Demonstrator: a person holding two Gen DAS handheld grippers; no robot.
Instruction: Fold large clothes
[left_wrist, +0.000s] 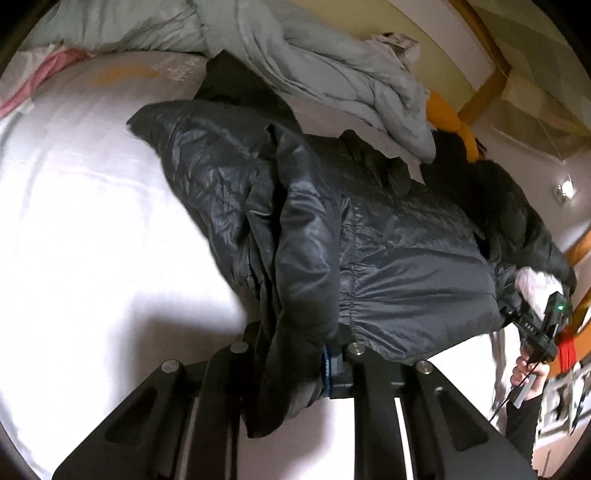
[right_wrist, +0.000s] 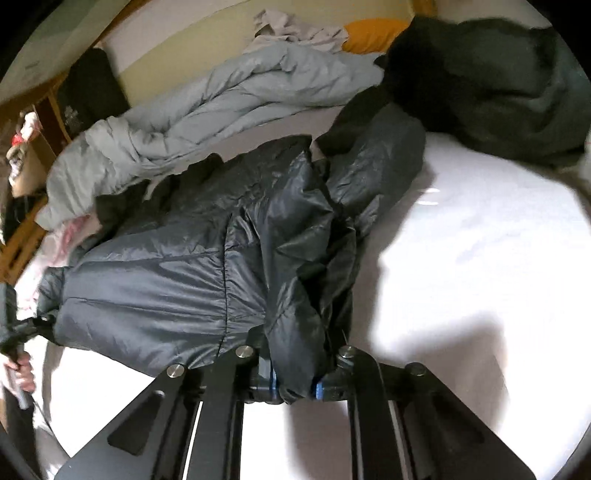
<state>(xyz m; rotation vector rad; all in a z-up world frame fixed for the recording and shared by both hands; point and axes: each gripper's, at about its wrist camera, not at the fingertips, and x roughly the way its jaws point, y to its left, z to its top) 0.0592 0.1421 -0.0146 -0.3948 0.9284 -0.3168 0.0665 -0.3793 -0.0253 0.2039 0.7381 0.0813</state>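
Observation:
A black puffer jacket (left_wrist: 369, 229) lies crumpled across the white bed sheet (left_wrist: 92, 221). My left gripper (left_wrist: 295, 373) is shut on a hanging fold at the jacket's near edge, and a blue pad shows beside the cloth. Far right in the left wrist view, my right gripper (left_wrist: 506, 312) holds the jacket's other corner, with a hand (left_wrist: 528, 373) on its handle. In the right wrist view the jacket (right_wrist: 166, 280) spreads to the left and my right gripper (right_wrist: 295, 386) is shut on a bunched fold between blue pads. At the left edge, my left gripper (right_wrist: 42, 319) clamps the far corner.
A pale grey-blue duvet (right_wrist: 192, 110) is heaped behind the jacket, with an orange pillow (right_wrist: 373, 37) beyond it. A dark green and black garment pile (right_wrist: 491, 85) lies at the back right. A wooden bed frame (left_wrist: 484, 92) and pink cloth (left_wrist: 33, 81) border the sheet (right_wrist: 480, 258).

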